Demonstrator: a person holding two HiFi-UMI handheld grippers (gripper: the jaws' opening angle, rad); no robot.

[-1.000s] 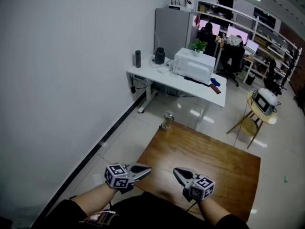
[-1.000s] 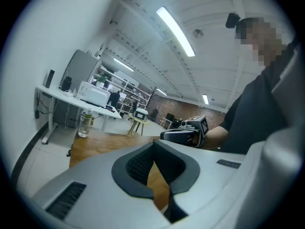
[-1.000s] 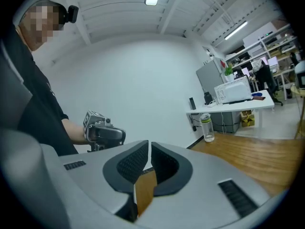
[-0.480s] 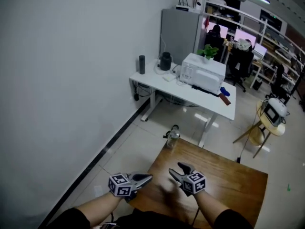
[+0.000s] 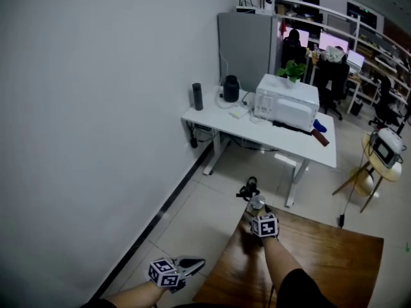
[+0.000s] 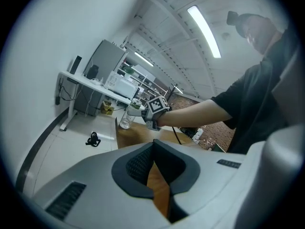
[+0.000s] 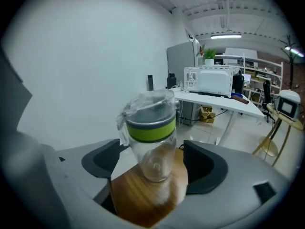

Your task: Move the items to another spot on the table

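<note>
The right gripper [image 5: 255, 209] is spreading its jaws around the clear bottle [image 7: 151, 132], not squeezing it, at the wooden table's [image 5: 321, 262] far corner. The left gripper [image 5: 191, 264] is hovering, jaws pressed together, beside the table's near left edge.

No legible text, brand, number or sign in any view. Cubes [image 5: 264, 225] on the left gripper [image 5: 199, 261] and right gripper [image 5: 255, 207] bear only black-and-white square marker patterns.

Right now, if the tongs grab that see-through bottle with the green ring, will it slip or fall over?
The bottle looks empty, so probably light. It's tall and narrow, near the corner of the table, so bumps may tip it. Its smooth clear wall could slip. The right tongs are opening around it.
</note>
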